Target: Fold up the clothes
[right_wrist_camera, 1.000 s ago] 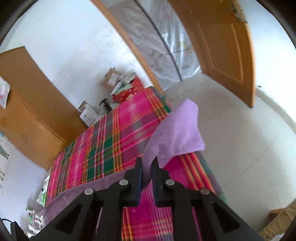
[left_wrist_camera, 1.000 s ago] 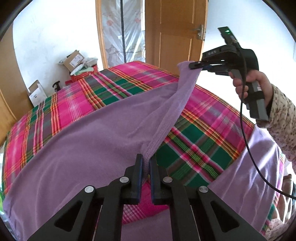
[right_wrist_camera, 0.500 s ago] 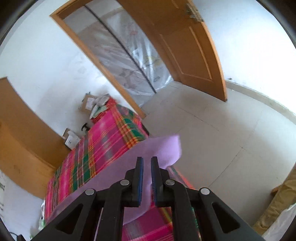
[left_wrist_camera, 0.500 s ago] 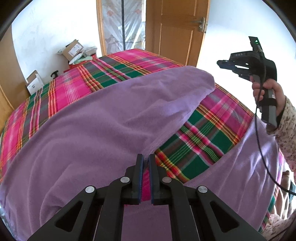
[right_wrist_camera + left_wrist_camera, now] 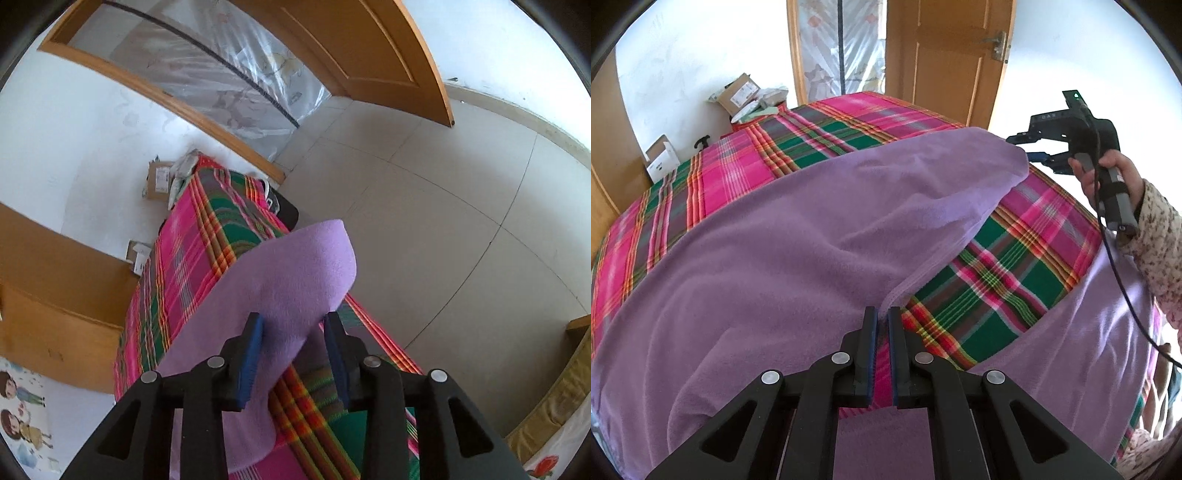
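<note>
Here a lilac fleece garment [image 5: 783,258] lies spread across a bed covered by a pink-and-green plaid sheet [image 5: 1015,266], reaching from the bed's left edge toward its right edge. One corner of it is folded back over the rest, ending in a rounded flap near the right edge, and the fold leaves a triangle of plaid bare below it. The left gripper [image 5: 882,317] is closed tight on the garment's stitched hem at the near edge, its blue pads pinching the cloth. The right gripper [image 5: 294,323], held in a hand [image 5: 1108,173] with a floral sleeve [image 5: 1160,236], sits just beside the flap; its jaws are opening, and the flap lies between the pads without being pressed. Cardboard boxes [image 5: 738,90] stand past the bed's far corner, near a wooden door [image 5: 945,55].
</note>
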Demonstrator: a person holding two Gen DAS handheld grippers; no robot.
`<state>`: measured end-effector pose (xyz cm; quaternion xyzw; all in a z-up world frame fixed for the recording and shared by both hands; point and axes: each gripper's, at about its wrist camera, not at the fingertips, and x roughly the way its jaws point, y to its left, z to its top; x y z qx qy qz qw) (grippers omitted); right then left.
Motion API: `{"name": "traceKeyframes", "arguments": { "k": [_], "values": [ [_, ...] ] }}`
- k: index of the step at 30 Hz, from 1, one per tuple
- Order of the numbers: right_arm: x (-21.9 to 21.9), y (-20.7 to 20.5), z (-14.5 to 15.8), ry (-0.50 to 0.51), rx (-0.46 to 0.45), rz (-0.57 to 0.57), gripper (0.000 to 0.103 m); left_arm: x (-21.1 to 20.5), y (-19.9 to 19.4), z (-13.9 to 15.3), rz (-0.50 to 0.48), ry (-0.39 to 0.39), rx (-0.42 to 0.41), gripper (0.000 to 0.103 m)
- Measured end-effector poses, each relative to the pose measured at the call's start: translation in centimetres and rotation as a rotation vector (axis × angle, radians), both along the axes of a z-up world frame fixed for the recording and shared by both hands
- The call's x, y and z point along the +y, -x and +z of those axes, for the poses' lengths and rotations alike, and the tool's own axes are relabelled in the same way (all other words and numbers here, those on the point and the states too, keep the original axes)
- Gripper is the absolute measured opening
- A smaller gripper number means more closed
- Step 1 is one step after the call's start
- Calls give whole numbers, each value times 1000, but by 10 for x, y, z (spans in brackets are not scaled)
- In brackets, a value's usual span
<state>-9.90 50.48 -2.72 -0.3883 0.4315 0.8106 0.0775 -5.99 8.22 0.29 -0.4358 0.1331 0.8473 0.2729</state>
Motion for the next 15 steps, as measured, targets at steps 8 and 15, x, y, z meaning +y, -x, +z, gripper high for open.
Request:
{"name": "traceKeyframes", "arguments": {
  "k": [8, 15],
  "values": [
    [-16, -4, 45, -237, 5, 15, 3, -1, 3, 5, -5, -3, 12, 4],
    [-33, -8, 86, -417, -85, 16, 3, -9, -1, 21, 4, -54, 29, 4]
  ]
}}
